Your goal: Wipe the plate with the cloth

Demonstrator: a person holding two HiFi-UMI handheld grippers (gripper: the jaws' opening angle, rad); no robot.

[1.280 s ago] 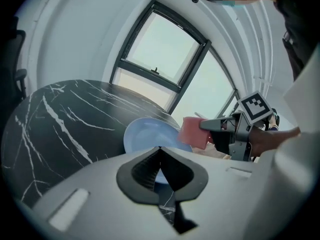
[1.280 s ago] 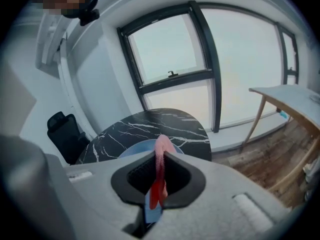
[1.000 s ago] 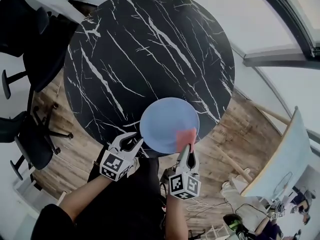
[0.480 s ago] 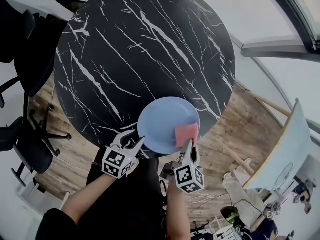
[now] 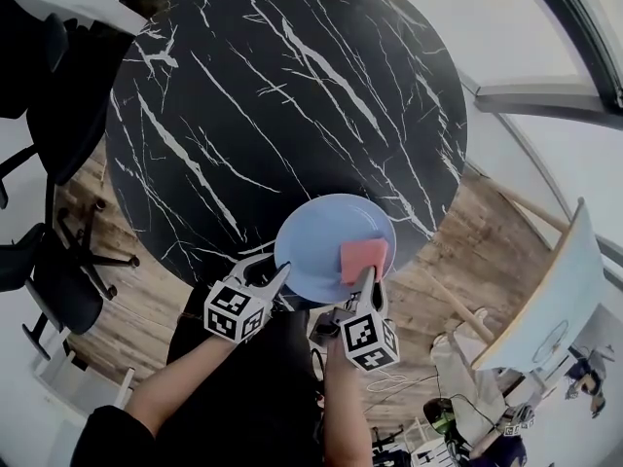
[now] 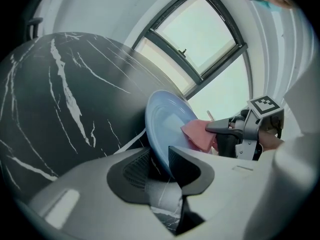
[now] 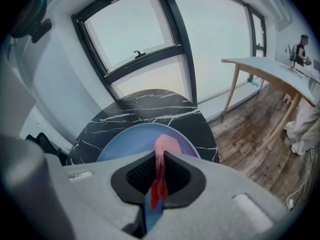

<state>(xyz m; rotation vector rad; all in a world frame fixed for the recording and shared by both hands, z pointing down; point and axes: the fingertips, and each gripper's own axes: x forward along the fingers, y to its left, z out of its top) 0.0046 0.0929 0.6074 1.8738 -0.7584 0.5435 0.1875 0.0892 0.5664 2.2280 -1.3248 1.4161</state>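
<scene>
A light blue plate [image 5: 321, 241] lies at the near edge of the round black marble table [image 5: 292, 95]. A red cloth [image 5: 363, 259] rests on its near right part. My right gripper [image 5: 366, 276] is shut on the cloth [image 7: 161, 156], which hangs pinched between the jaws above the plate [image 7: 125, 141]. My left gripper [image 5: 272, 271] is at the plate's near left rim. In the left gripper view the rim [image 6: 156, 134] runs down between the jaws. They have just been closing and now press on it. The cloth [image 6: 199, 135] and right gripper show beyond.
Black office chairs [image 5: 54, 105] stand left of the table over a wooden floor [image 5: 477, 251]. A pale wooden table [image 7: 272, 69] is at the right, with a person [image 7: 302, 46] far behind it. Large windows [image 7: 150, 39] lie past the marble table.
My left gripper has moved in to the plate's rim, which now sits between its jaws. The right gripper has kept the cloth on the plate's near right part.
</scene>
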